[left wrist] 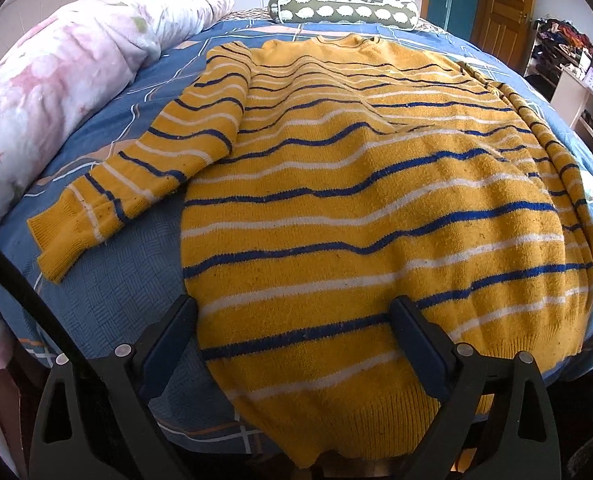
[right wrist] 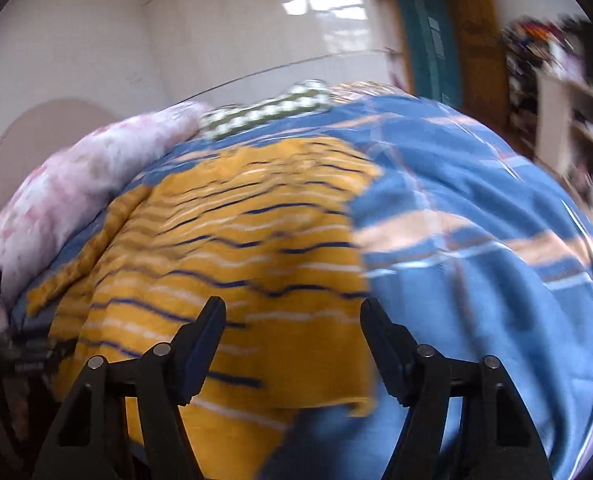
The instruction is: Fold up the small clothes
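Observation:
A yellow sweater (left wrist: 356, 208) with blue and white stripes lies flat on the bed, neckline at the far end. Its left sleeve (left wrist: 148, 160) stretches out to the left; the right sleeve (left wrist: 552, 152) lies folded along the body's right edge. My left gripper (left wrist: 294, 310) is open and empty, hovering over the hem near the sweater's left side. In the blurred right wrist view the sweater (right wrist: 232, 264) shows at left and centre. My right gripper (right wrist: 292, 312) is open and empty above the sweater's lower right edge.
The bed has a blue patterned cover (left wrist: 108, 300) (right wrist: 476, 280). A pink floral quilt (left wrist: 56, 92) is bunched along the left side. A green bolster pillow (left wrist: 344, 10) lies at the head. A door and cluttered shelves (left wrist: 568, 52) stand at the right.

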A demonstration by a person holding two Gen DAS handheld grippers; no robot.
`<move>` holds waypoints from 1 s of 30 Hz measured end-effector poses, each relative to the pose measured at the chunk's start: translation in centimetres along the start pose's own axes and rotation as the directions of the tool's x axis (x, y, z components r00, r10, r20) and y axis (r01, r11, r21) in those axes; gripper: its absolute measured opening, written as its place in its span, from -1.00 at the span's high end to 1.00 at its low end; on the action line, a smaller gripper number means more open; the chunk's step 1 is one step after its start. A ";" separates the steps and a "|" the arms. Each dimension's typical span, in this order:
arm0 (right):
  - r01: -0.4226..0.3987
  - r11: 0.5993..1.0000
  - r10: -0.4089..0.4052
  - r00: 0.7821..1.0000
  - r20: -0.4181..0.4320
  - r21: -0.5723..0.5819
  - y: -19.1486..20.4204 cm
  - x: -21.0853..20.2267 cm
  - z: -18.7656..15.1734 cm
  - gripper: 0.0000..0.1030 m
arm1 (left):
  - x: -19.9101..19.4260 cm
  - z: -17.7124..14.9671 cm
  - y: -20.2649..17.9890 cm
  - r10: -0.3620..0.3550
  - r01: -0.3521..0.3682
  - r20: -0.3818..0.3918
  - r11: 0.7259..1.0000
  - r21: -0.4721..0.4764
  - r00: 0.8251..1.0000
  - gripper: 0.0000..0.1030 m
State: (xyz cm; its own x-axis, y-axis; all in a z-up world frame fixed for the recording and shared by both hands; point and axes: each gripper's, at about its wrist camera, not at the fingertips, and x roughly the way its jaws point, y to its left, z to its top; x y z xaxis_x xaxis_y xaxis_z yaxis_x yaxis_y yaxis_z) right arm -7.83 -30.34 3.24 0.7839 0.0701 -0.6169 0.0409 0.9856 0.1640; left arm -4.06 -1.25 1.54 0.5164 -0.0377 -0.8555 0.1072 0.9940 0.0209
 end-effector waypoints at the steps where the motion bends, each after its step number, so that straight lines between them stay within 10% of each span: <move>1: 0.039 0.998 -0.040 0.999 -0.009 -0.046 1.0 0.5 -0.1 -0.45 | 0.0 0.0 0.0 -0.001 0.001 0.000 1.000 0.000 1.000 -0.87; 3: 0.111 0.987 -0.115 0.993 -0.029 -0.114 1.9 2.1 -0.2 -0.20 | 0.0 0.0 0.0 -0.002 0.002 -0.001 1.000 0.000 1.000 -0.87; 4: 0.109 0.987 -0.115 0.992 -0.051 -0.121 1.7 2.8 -0.4 0.39 | -0.1 0.0 0.0 -0.003 0.003 -0.001 1.000 0.000 1.000 -0.87; 6: 0.081 0.994 -0.088 0.992 -0.093 -0.080 0.3 3.5 -0.1 0.86 | -0.1 0.0 0.0 -0.007 0.007 -0.001 1.000 0.001 1.000 -0.87; 10: 0.200 0.977 -0.201 0.979 0.018 0.071 -5.2 -0.3 2.6 0.90 | -0.1 0.0 0.1 -0.011 0.011 0.004 1.000 -0.002 1.000 -0.87; 12: 0.360 0.921 -0.368 0.929 0.030 0.151 -8.8 -1.7 3.9 0.90 | -0.1 -0.1 0.0 -0.010 0.010 0.007 1.000 -0.003 1.000 -0.87; 16: 0.703 0.664 -0.723 0.690 -0.021 0.254 -14.4 -3.3 4.9 0.76 | -0.2 -0.1 0.0 -0.012 0.012 0.008 1.000 -0.007 1.000 -0.87; 17: 0.705 0.653 -0.724 0.688 -0.046 0.275 -15.0 -3.7 4.9 0.75 | -0.2 -0.1 0.0 -0.017 0.017 0.009 1.000 -0.009 1.000 -0.87; 21: 0.431 0.832 -0.455 0.890 -0.014 0.349 -13.4 -4.7 3.3 0.03 | -0.4 -0.2 0.5 -0.054 0.055 0.024 0.998 -0.031 0.998 -0.87; 23: 0.201 0.914 -0.214 0.977 -0.002 0.353 -11.6 -4.2 2.1 -0.01 | -0.7 -0.2 0.8 -0.088 0.089 0.038 0.995 -0.044 0.995 -0.87; 26: -0.037 0.933 0.060 0.997 -0.052 0.357 -9.2 -2.9 -0.4 -0.01 | -1.1 -0.4 1.7 -0.155 0.159 0.059 0.985 -0.072 0.986 -0.87; 30: -0.050 0.957 0.095 0.985 -0.147 0.287 -6.3 -0.9 -3.0 -0.01 | -2.2 -0.6 3.5 -0.231 0.243 0.099 0.961 -0.131 0.968 -0.86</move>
State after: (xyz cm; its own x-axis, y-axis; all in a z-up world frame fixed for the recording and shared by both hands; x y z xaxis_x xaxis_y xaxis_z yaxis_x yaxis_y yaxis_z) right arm -10.65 -36.16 0.51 0.6849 0.1855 -0.7046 0.1782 0.8951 0.4088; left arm -5.29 2.41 3.21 0.5588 -0.2763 -0.7819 0.1172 0.9597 -0.2554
